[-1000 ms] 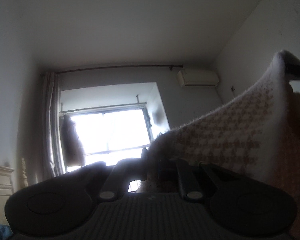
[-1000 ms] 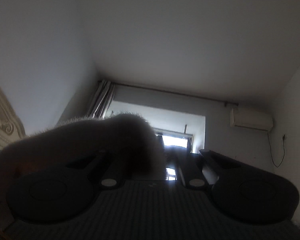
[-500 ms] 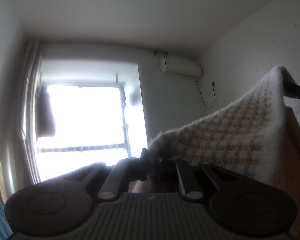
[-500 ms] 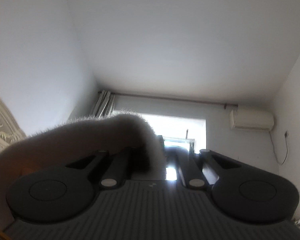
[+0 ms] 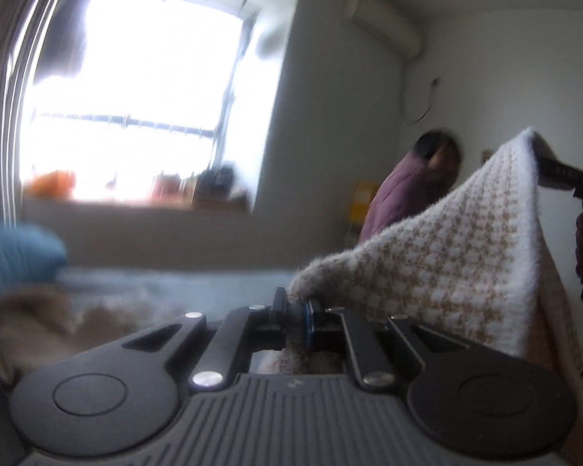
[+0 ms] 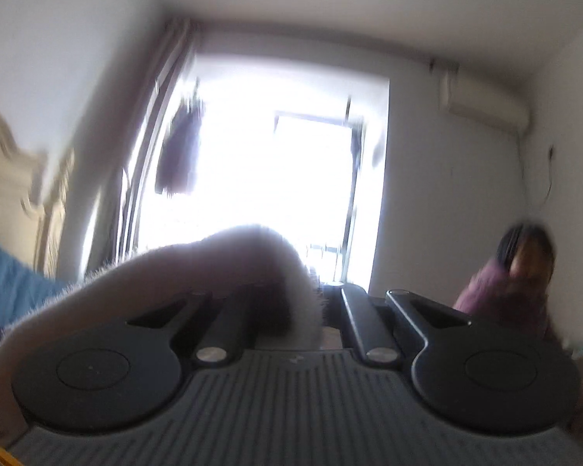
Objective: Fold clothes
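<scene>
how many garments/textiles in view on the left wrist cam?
2. A white-and-tan houndstooth knit held up at right, its corner clamped in the left hand-held gripper. A blurred tan furry piece lies on the bed at lower left. More may be hidden behind the knit.

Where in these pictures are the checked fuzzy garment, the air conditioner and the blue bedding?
checked fuzzy garment point(image 5: 439, 256): left wrist view, on its patterned face.
air conditioner point(image 6: 484, 105): right wrist view, on its front panel.
blue bedding point(image 5: 17, 250): left wrist view, on its upper fold.
</scene>
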Demonstrator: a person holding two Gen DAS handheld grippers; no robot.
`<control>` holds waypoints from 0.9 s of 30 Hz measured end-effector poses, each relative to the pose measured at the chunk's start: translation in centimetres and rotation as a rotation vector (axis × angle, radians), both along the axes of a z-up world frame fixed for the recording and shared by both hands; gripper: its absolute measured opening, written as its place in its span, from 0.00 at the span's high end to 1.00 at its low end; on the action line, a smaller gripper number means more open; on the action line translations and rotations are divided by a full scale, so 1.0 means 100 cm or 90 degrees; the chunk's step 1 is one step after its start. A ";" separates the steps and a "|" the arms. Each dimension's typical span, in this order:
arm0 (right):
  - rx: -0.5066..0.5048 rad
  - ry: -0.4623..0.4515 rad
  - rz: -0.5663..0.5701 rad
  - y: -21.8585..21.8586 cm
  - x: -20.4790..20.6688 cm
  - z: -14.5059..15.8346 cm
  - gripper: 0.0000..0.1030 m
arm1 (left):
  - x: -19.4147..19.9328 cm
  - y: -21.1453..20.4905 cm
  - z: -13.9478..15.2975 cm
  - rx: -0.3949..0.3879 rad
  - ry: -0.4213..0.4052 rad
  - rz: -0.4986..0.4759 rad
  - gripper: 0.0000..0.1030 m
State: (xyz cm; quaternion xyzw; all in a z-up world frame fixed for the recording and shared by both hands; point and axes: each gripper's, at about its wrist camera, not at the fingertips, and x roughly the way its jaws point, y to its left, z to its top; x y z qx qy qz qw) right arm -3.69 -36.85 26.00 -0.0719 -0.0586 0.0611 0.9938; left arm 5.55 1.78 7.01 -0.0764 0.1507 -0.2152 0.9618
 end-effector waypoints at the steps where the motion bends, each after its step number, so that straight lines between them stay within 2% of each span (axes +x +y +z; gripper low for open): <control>1: -0.001 0.027 -0.002 0.009 0.029 -0.009 0.97 | 0.016 0.007 -0.017 -0.007 0.024 0.008 0.91; 4: -0.002 0.105 -0.014 0.039 0.109 -0.057 0.97 | 0.087 0.019 -0.053 0.004 0.071 0.029 0.90; 6: 0.004 0.164 -0.026 0.058 0.161 -0.092 0.96 | 0.127 0.020 -0.085 0.031 0.130 0.032 0.86; 8: 0.025 0.272 -0.029 0.062 0.218 -0.135 0.92 | 0.159 0.019 -0.127 0.066 0.201 0.047 0.69; 9: 0.045 0.346 -0.028 0.065 0.247 -0.165 0.89 | 0.170 0.022 -0.146 0.080 0.229 0.057 0.67; 11: 0.090 0.505 -0.036 0.073 0.298 -0.231 0.71 | 0.173 0.030 -0.172 0.085 0.262 0.063 0.60; 13: 0.123 0.619 -0.077 0.092 0.304 -0.303 0.71 | 0.175 0.040 -0.186 0.079 0.269 0.063 0.48; 14: 0.146 0.645 -0.085 0.091 0.297 -0.320 0.71 | 0.173 0.044 -0.189 0.079 0.267 0.065 0.46; 15: 0.173 0.656 -0.083 0.087 0.294 -0.329 0.71 | 0.170 0.047 -0.190 0.082 0.263 0.066 0.46; 17: 0.231 0.654 -0.065 0.067 0.287 -0.325 0.67 | 0.154 0.052 -0.184 0.078 0.252 0.067 0.45; 18: 0.257 0.648 -0.056 0.059 0.286 -0.316 0.67 | 0.154 0.056 -0.181 0.073 0.244 0.071 0.44; 20: 0.303 0.629 -0.047 0.040 0.277 -0.293 0.64 | 0.130 0.058 -0.170 0.058 0.220 0.083 0.40; 23: 0.355 0.592 -0.048 0.016 0.235 -0.273 0.57 | 0.105 0.062 -0.153 0.033 0.188 0.101 0.38; 25: 0.386 0.572 -0.049 0.001 0.204 -0.263 0.55 | 0.093 0.063 -0.139 0.021 0.178 0.105 0.38; 27: 0.407 0.575 -0.051 -0.006 0.179 -0.264 0.55 | 0.085 0.059 -0.125 0.014 0.170 0.099 0.37</control>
